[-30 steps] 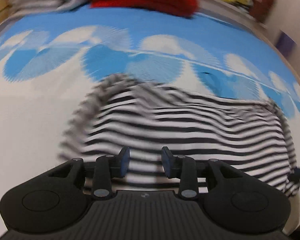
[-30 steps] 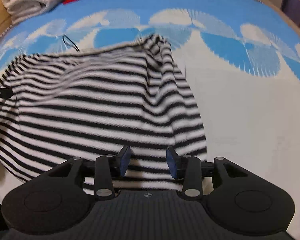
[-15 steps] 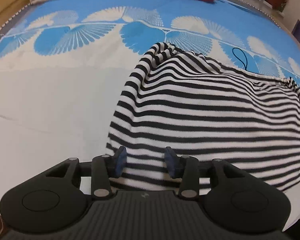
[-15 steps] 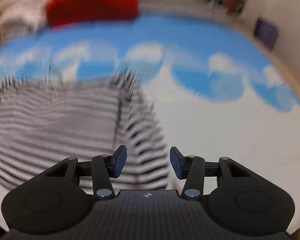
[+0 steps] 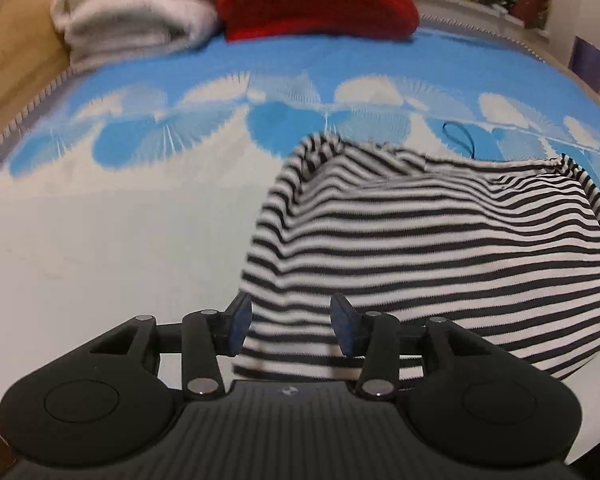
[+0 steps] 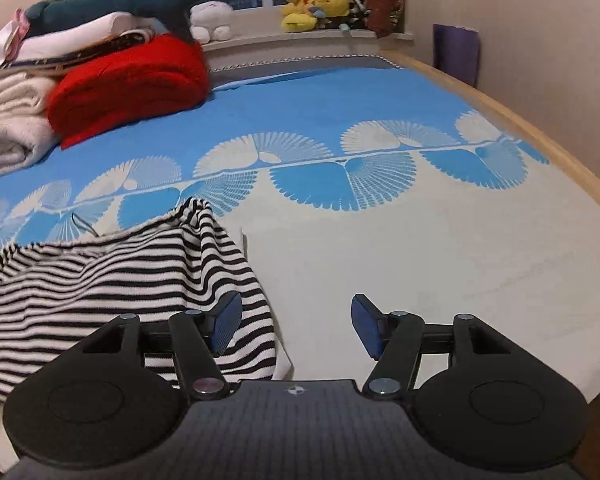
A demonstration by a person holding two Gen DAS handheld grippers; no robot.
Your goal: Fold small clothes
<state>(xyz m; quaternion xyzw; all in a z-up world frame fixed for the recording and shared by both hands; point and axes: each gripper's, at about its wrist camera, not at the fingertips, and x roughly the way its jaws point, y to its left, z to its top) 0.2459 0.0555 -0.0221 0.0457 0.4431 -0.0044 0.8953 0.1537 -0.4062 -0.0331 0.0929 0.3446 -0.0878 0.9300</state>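
A black-and-white striped garment (image 5: 432, 252) lies bunched on the bed, folded over on itself; it also shows at the lower left of the right wrist view (image 6: 112, 280). My left gripper (image 5: 291, 326) is open and empty, its fingers over the garment's near left edge. My right gripper (image 6: 296, 326) is open wide and empty, just right of the garment's right edge, its left fingertip (image 6: 227, 320) over the striped cloth.
The bed cover (image 6: 380, 240) is white near me and blue with fan shapes further back. A red blanket (image 6: 132, 80) and a pile of folded white bedding (image 5: 136, 28) lie at the head. Plush toys (image 6: 316, 8) sit on the sill. The wooden bed edge (image 6: 540, 148) runs along the right.
Both grippers have pulled back from the garment. My right gripper has opened wider and swung right and up. My left gripper has moved left, so the garment sits further right in its view.
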